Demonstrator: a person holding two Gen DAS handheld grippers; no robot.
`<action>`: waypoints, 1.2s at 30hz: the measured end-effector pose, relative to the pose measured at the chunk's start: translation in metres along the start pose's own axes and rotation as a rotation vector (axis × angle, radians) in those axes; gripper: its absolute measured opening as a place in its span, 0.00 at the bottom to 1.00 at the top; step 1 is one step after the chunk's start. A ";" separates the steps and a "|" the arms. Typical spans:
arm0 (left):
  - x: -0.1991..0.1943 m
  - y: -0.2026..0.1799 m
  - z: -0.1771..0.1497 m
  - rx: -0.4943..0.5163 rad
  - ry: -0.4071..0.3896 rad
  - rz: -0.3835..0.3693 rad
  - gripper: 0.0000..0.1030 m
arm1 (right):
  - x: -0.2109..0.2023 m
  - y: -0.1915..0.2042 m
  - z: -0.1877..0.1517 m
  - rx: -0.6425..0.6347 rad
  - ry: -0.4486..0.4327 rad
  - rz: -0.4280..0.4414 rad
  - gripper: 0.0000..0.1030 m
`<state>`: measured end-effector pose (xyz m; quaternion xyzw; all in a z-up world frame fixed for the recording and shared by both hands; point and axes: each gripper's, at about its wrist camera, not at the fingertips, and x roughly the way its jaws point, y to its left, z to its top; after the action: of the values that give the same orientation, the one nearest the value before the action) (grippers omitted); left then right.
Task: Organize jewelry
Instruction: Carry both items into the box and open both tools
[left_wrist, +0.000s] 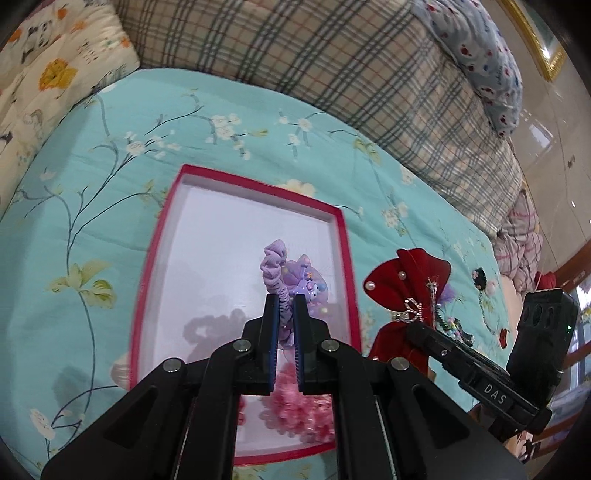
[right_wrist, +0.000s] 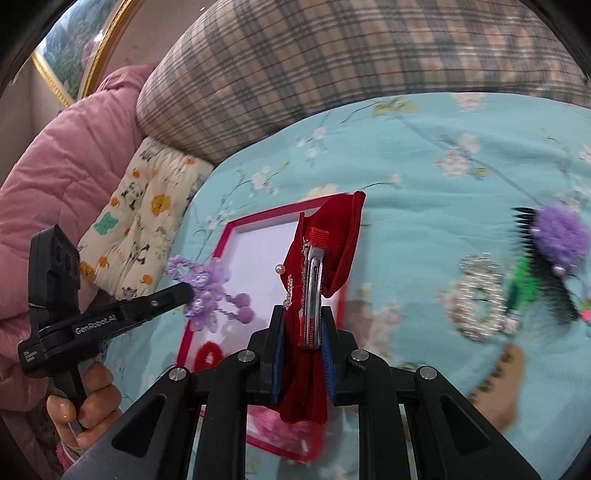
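The left wrist view looks forward along its own gripper, close above the red-rimmed box on the bed, facing the plaid pillow. The right wrist view looks along its gripper from that box's right edge, equally close. Both share the box, the plaid pillow and each other's gripper.

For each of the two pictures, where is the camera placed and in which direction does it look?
Left wrist: sits on the left gripper, looking along its fingers down into the red-rimmed box; it grips a purple scrunchie; the right gripper shows at right.
Right wrist: sits on the right gripper, facing the bed; it grips a red velvet bow; the left gripper and a hand show at left.
Shared: box, scrunchie, bow, floral bedspread.
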<state>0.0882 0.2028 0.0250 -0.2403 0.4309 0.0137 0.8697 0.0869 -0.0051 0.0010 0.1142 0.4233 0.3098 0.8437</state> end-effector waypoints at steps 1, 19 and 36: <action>0.002 0.006 0.001 -0.010 0.002 0.004 0.05 | 0.007 0.004 0.001 -0.006 0.008 0.008 0.17; 0.046 0.052 -0.015 -0.051 0.089 0.114 0.05 | 0.086 0.011 -0.011 -0.011 0.147 -0.007 0.17; 0.041 0.050 -0.015 -0.037 0.099 0.131 0.11 | 0.076 0.012 -0.014 -0.021 0.137 -0.023 0.40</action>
<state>0.0914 0.2326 -0.0341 -0.2278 0.4878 0.0666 0.8400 0.1048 0.0509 -0.0514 0.0790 0.4781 0.3116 0.8174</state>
